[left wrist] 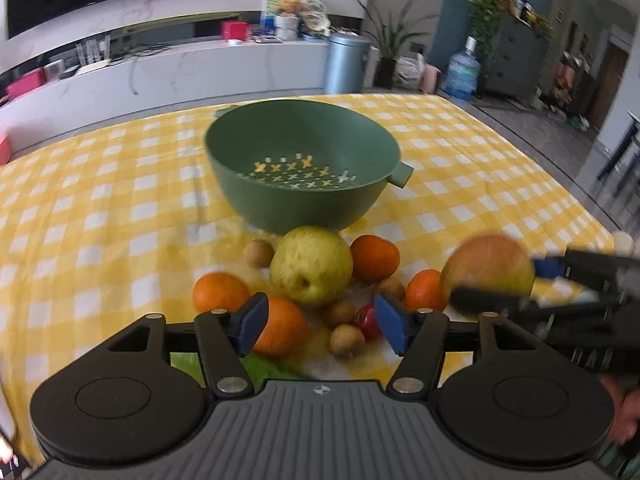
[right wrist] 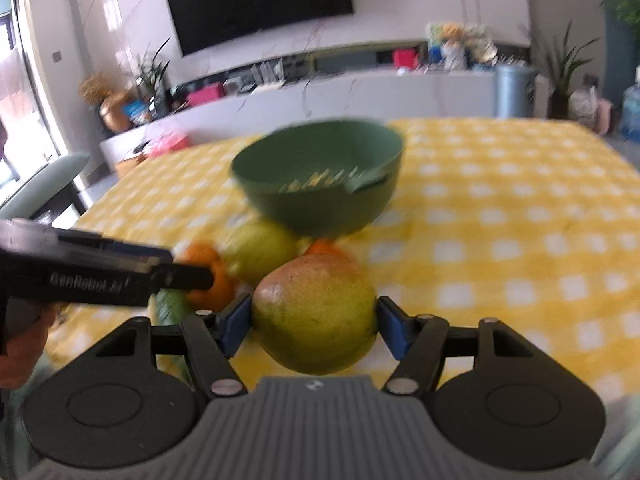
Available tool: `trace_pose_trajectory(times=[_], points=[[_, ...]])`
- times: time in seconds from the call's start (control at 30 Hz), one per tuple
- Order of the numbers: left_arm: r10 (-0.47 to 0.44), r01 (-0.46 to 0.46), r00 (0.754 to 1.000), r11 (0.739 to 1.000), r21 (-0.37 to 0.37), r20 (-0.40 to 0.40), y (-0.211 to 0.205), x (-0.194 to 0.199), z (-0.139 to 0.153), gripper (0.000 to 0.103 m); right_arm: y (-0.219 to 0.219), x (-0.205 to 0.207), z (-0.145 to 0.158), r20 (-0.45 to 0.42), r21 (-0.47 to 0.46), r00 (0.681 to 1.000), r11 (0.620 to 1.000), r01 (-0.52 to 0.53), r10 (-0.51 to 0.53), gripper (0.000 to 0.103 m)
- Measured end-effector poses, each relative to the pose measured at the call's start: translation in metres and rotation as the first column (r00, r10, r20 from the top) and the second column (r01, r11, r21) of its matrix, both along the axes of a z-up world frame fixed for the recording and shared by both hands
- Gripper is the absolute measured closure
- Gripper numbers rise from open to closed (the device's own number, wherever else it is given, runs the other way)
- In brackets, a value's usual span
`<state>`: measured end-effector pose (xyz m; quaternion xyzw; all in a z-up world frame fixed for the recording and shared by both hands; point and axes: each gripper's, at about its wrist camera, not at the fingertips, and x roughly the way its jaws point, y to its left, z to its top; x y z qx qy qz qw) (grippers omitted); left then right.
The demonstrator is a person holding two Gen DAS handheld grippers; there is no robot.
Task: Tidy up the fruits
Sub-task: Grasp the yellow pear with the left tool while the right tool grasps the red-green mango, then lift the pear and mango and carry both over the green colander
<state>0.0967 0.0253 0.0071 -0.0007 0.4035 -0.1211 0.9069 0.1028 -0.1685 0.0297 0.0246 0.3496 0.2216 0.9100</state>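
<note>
We see the right gripper [right wrist: 315, 318] pinching a reddish-yellow mango [right wrist: 314, 314] above the tabletop [right wrist: 520, 240] — the left gripper [left wrist: 318, 326] stands spread over the fruit pile [left wrist: 316, 280], just near the green colander [left wrist: 302, 168].

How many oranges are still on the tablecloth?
4 round orange fruits: one far left, one behind the left tongs' blue pad, one right of the yellow-green pear, one beside the held apple. Others may be hidden.
</note>
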Motion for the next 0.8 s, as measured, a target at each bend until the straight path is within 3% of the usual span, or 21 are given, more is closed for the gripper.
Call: trace_pose_trajectory(times=[0.17, 0.5, 0.8], points=[[-0.037, 0.036, 0.999, 0.997, 0.072, 0.009, -0.011, 0.027, -0.008, 0.025, -0.016, 0.035, 0.003, 0.001, 0.006, 0.998, 0.998, 0.067, -0.067, 0.039], [-0.027, 0.028, 1.000, 0.998, 0.054, -0.016, -0.012, 0.049, -0.032, 0.024, -0.022, 0.067, -0.021, -0.058, 0.056, 0.990, 0.990, 0.128, -0.125, 0.039], [-0.029, 0.028, 0.999, 0.997, 0.074, 0.022, -0.019, 0.052, -0.038, 0.029, -0.020, 0.078, -0.032, -0.102, 0.066, 0.984, 0.986, 0.151, -0.144, 0.039]])
